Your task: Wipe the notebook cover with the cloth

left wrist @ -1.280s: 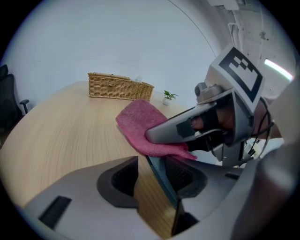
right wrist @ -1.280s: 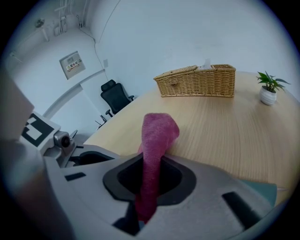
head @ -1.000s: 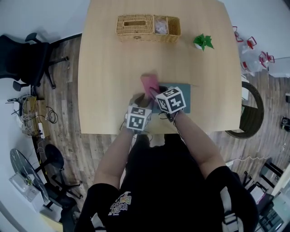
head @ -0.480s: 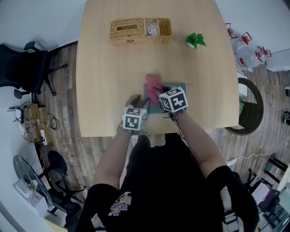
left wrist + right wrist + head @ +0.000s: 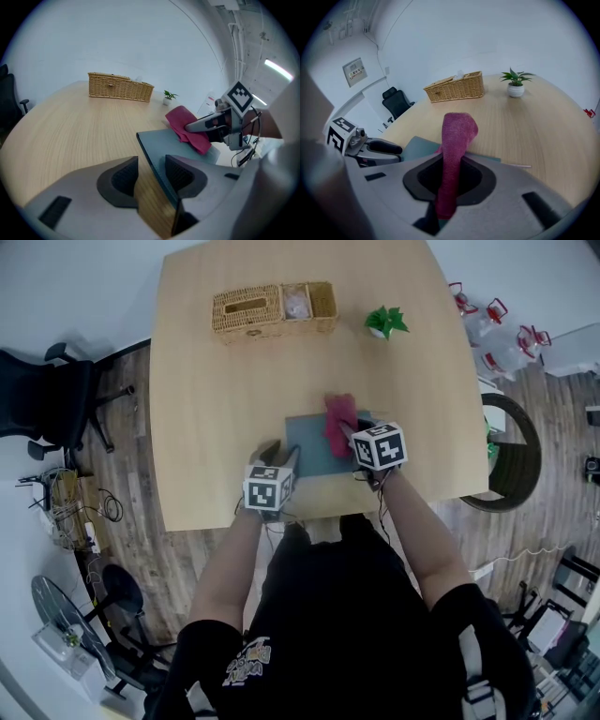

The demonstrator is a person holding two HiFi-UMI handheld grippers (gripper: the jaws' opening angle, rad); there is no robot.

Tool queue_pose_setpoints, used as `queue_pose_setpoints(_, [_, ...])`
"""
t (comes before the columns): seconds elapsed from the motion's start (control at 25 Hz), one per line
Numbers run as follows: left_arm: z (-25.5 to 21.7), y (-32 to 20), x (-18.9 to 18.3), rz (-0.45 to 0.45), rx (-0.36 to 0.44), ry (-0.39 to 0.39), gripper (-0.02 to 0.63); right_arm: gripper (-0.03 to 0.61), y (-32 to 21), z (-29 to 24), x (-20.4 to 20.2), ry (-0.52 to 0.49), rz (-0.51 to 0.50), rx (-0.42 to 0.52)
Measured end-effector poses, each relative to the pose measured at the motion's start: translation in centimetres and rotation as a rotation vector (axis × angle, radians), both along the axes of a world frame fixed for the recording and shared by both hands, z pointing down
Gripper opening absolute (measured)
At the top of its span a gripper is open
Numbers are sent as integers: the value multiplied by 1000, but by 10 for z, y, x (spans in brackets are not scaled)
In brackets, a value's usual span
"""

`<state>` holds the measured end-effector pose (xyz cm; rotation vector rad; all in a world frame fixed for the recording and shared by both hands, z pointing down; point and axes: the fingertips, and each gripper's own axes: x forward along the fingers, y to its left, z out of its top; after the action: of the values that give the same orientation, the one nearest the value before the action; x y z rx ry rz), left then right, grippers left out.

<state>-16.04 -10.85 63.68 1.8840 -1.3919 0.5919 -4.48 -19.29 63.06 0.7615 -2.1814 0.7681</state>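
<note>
Pinching cloth [image 5: 337,422] on notebook [image 5: 307,444] w/ R gripper [image 5: 451,180], L gripper [image 5: 150,174] fingers [image 5: 118,180] slightly apart

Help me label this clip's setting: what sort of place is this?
Probably an office or meeting room: a large wooden table, a black office chair on the wood floor beside it, and a wicker basket and potted plant as desk decor.

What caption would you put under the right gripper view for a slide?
The right gripper pinches a pink cloth over the grey-green notebook; a wicker basket and potted plant stand beyond.
</note>
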Motion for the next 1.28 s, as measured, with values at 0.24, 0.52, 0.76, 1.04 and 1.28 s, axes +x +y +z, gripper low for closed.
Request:
queue_pose_setpoints(0.24, [-1, 0, 1, -1, 0, -3, 173, 63, -16, 1, 45, 6, 103, -4])
queue_pose_setpoints(0.52, [-1, 0, 1, -1, 3, -8, 173, 63, -25, 4, 77, 0, 182, -26])
queue_pose_setpoints(0.76, [-2, 1, 2, -1, 4, -6, 173, 63, -25, 1, 89, 10, 208, -17])
queue_pose_setpoints(1.04, [-2, 0, 1, 1, 6, -8, 173, 63, -24, -21, 95, -55, 263, 52])
queue_pose_setpoints(1.28, [-2, 1, 1, 1, -4, 2, 173, 62, -6, -44, 62, -189, 245, 49])
